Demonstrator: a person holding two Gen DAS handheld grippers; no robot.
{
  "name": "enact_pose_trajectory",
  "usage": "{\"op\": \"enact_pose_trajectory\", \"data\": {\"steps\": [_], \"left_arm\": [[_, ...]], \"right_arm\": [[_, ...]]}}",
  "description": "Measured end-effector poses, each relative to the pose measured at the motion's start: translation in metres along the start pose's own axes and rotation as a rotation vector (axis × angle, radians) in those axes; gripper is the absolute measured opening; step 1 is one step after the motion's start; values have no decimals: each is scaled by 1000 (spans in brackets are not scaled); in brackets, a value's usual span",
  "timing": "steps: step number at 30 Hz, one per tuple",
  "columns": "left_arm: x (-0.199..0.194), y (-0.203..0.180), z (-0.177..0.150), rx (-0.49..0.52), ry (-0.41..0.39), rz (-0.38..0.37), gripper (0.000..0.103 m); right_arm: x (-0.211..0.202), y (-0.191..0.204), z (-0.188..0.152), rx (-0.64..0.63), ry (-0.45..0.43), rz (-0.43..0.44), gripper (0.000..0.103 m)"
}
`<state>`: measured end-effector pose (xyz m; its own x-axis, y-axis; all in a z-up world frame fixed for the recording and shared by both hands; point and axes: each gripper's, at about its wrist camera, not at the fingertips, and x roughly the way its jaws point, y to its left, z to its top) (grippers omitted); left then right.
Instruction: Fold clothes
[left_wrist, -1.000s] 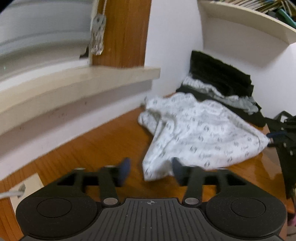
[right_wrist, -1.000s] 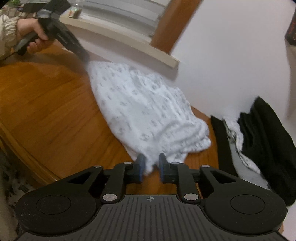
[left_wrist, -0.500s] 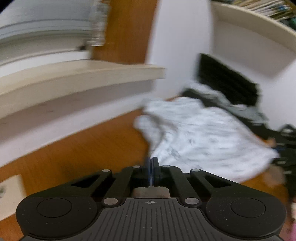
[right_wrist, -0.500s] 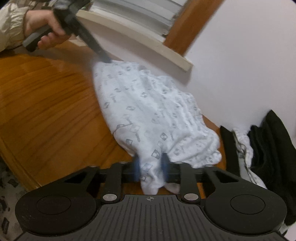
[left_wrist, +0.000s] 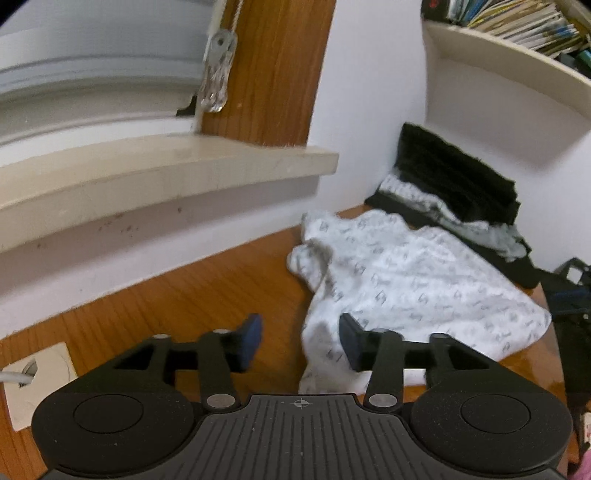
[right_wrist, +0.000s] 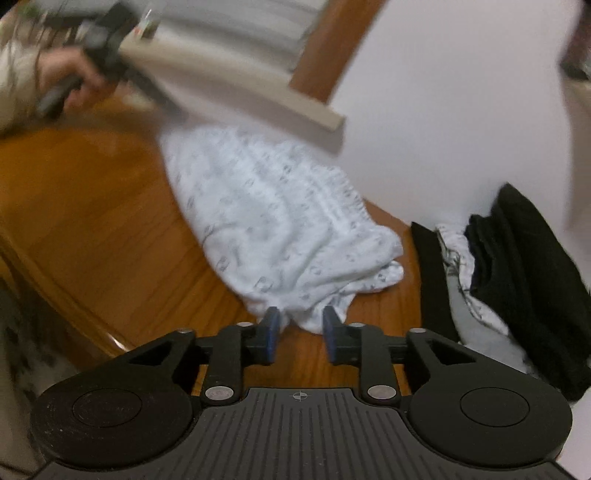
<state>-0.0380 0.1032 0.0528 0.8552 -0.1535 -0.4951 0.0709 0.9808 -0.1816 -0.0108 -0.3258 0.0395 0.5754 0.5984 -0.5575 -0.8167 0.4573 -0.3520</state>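
Observation:
A white garment with a small grey print (left_wrist: 410, 280) lies crumpled on the wooden table (left_wrist: 177, 306), close to the wall. My left gripper (left_wrist: 301, 334) hovers at its near corner. Its jaws are opening, and a loose fold lies between them without touching the pads. In the right wrist view the same garment (right_wrist: 277, 221) stretches from the far corner to my right gripper (right_wrist: 301, 332). There the jaws are also opening, with the cloth's tip between them and gaps on both sides. A hand (right_wrist: 77, 81) holds the blurred left gripper (right_wrist: 173, 110) at the garment's far end.
A pile of black and grey clothes (left_wrist: 461, 199) (right_wrist: 517, 266) sits against the wall beside the garment. A window sill (left_wrist: 166, 173) juts out over the table, and a bookshelf (left_wrist: 517, 48) hangs above the pile. A wall socket (left_wrist: 37, 373) and the table's front edge (right_wrist: 74, 306) are near.
The left gripper closed half a second ago and has since spread apart. The right gripper's jaws have widened off the cloth tip, which has sunk back towards the table.

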Motion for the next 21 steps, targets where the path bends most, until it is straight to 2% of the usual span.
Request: {"op": "enact_pose_trajectory", "data": {"steps": [2,5,12,16,17,18,19,20,21], "left_arm": [[4,-3,7,-11,-13,-22,57],[23,-9,20,-24,2,-27,58],[88,1,41,-95,79,-38,58],[115,1,50,0,134,-7,57],[118,1,52,13,129,-8,56],[121,1,53,25,123,-9,47],[122,1,54,30,113,-9,16],[123,0,55,36,104,-9,2],[124,0,55,41,93,-8,1]], "right_arm": [[-2,-10,2,88,-42,13,35],[10,-25,6,233,-91,16,48],[98,-81,15,575,-77,28,50],[140,-115,19,677,-50,19,49],[148,-121,19,691,-40,30,46],[155,-124,18,692,-28,53,40],[162,-127,18,691,-18,74,19],[161,-129,17,681,-32,84,7],[159,-130,17,671,-47,86,4]]}}
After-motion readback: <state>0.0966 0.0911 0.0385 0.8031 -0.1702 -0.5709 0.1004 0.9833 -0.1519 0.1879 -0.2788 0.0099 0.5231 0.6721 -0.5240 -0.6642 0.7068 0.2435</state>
